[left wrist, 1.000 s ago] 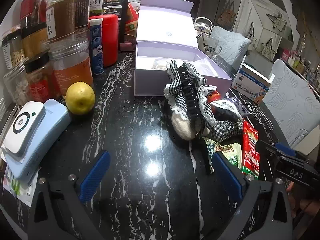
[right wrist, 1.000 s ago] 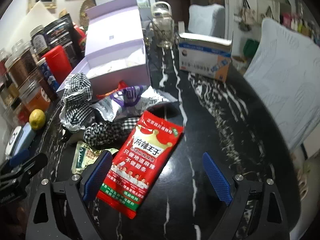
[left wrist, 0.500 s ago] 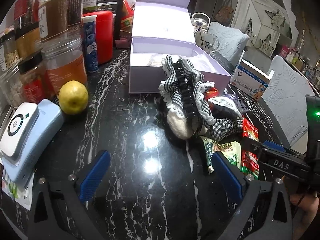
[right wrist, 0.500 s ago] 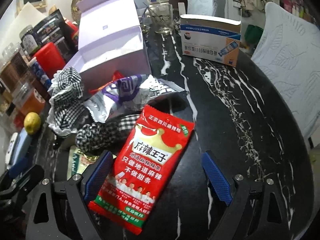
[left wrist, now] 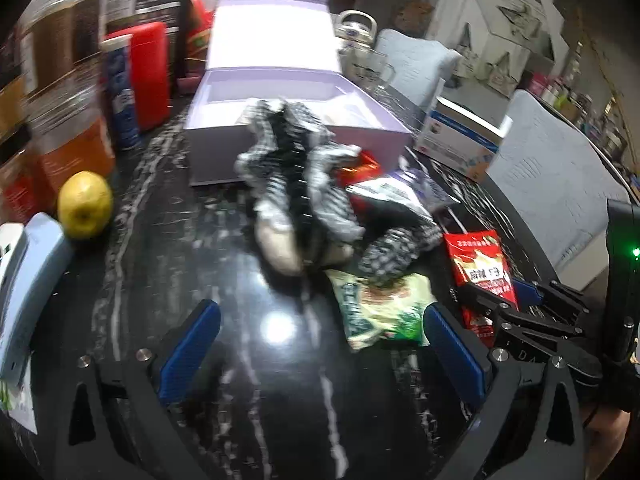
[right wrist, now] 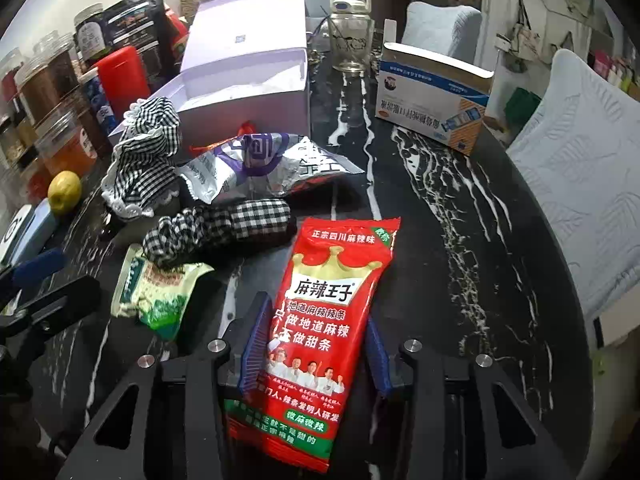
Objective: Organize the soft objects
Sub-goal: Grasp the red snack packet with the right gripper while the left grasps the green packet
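The red snack bag (right wrist: 334,320) is pinched by the right claw (right wrist: 316,354) on the worktop (right wrist: 460,280), while the left claw (left wrist: 320,344) is held spread.

Lemon (left wrist: 85,205), red canister (right wrist: 119,76), glass jug (right wrist: 351,28) on black marble table (right wrist: 460,208)

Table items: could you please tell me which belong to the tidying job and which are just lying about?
Job: red packet in right gripper, green packet, silver bag, checked cloth, open box.
Lying about: lemon, jars, water bottle.
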A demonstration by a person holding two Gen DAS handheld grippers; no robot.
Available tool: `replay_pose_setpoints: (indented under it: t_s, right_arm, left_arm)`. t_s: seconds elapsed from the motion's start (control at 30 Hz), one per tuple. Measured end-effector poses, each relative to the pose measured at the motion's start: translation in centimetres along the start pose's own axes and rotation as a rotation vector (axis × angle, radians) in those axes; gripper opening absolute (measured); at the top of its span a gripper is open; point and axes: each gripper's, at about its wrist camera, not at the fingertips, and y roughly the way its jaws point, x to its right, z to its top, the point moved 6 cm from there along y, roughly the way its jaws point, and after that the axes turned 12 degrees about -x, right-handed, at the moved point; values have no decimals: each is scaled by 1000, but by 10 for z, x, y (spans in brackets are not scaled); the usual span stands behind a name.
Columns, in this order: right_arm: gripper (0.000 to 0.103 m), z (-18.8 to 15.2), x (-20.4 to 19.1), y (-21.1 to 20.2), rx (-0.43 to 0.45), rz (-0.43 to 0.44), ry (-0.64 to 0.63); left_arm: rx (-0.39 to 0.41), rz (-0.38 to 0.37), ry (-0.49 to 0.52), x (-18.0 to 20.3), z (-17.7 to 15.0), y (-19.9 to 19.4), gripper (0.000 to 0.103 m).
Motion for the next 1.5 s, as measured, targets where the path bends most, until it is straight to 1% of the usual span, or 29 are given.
replay_pose_setpoints:
  t_s: [0.23,0.33,0.47,0.53,0.6,0.7,0.73,0.77,0.8,0.83,0.87,0.93,0.97,1.03,1.07,1.13,1.2,1.27,1.3,1.37,1.5]
  right_arm:
    - [42,-7,8,-6,6,7,-5]
    - [42,-8,11,-7,7,4,-5]
    - [43,-10,17,-7,9,-4,12]
    - [43,-10,16,-7,23,-55,-7]
    - [45,-10,13,-8,29,-72,-29]
    - [54,-11,16,-5,22,-77,-19]
    - [62,-12,20,-4,15,-78,-5]
    - [70,-12,23,-3,12,-78,10]
    - [75,-12,27,-2,9,-80,24]
    - [83,-12,30,-1,5,-80,34]
    - [85,-12,31,0,5,-81,35]
    - [85,-12,31,0,5,-79,32]
    - [85,-12,31,0,7,-78,30]
    - [85,-12,30,1,26,-76,19]
    - [85,-12,29,1,38,-73,13]
    - [84,-12,29,1,42,-70,8]
    - [79,-12,30,-1,42,-69,5]
    - [59,-12,32,-5,46,-74,13]
    - [58,-12,33,-5,47,-73,20]
    - [53,-13,32,-6,62,-73,17]
    - [50,-14,33,-6,79,-73,31]
  left_arm:
    - [-72,-54,26,20,-2,21,103]
    - [-97,-65,34,25,-1,29,103]
    - [-96,-47,69,33,2,35,103]
    - [-93,-13,102,36,4,40,103]
    - [-94,3,130,40,5,43,103]
    - [-94,10,129,38,7,44,103]
    - [-93,11,126,38,7,44,103]
    - [-92,16,124,37,8,44,100]
    - [-81,32,124,36,9,43,88]
    - [-73,51,126,36,10,43,84]
    - [-71,59,134,35,11,44,82]
    - [-67,65,156,37,12,45,76]
    - [-57,69,164,37,13,44,65]
    - [-51,59,170,37,13,43,60]
    - [-48,53,170,37,13,42,55]
    - [-50,40,172,36,12,42,53]
    - [-49,26,162,35,12,40,51]
    - [-51,12,150,34,10,38,50]
    - [-52,6,145,34,9,37,49]
    - [-47,5,146,35,7,35,48]
    - [-56,-2,152,39,3,32,47]
